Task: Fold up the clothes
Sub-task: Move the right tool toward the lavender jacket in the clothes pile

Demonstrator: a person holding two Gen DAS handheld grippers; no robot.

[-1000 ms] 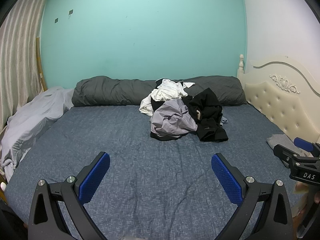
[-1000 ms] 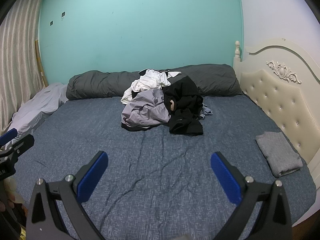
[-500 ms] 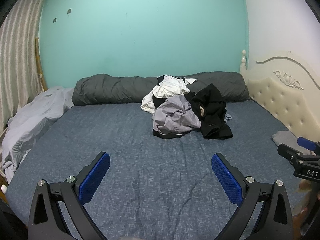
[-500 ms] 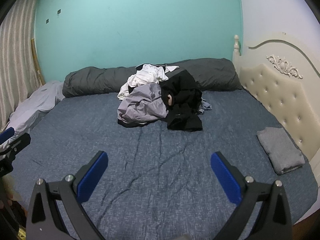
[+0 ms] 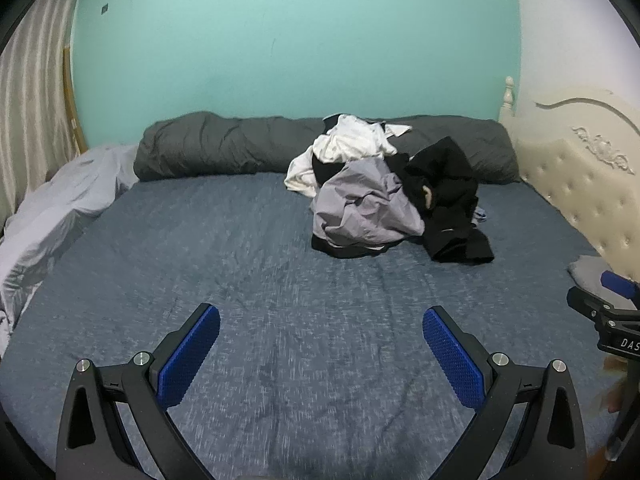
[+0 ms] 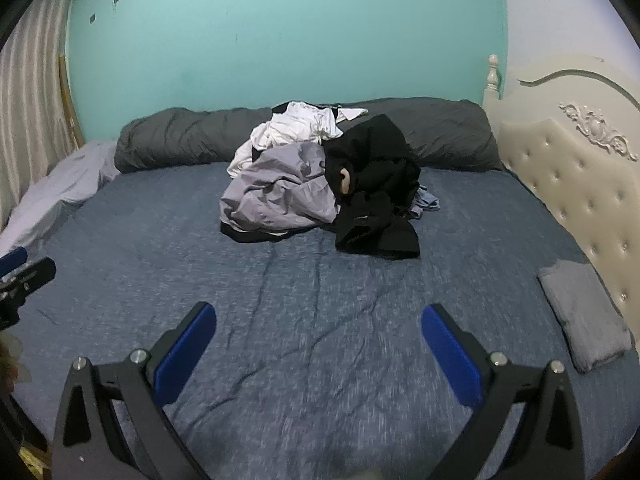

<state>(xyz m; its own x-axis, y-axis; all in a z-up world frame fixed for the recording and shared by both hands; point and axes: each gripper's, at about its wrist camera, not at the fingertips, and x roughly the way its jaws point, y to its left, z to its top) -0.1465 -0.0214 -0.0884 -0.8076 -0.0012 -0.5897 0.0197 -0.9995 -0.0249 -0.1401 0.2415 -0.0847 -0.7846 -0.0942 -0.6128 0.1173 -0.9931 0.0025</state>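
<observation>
Both the left tongs (image 5: 321, 334) and right tongs (image 6: 319, 332), still spread apart and empty, have advanced over the bed (image 6: 320, 300) toward the far clothes pile (image 6: 320, 184), so picking a garment likely comes next.

The only readable lettering is "DAS" in white capitals on the black body of the right gripper (image 5: 612, 320), seen at the right edge of the left wrist view; the word is cut off by the frame edge. No other text, label or number can be read in either view.
</observation>
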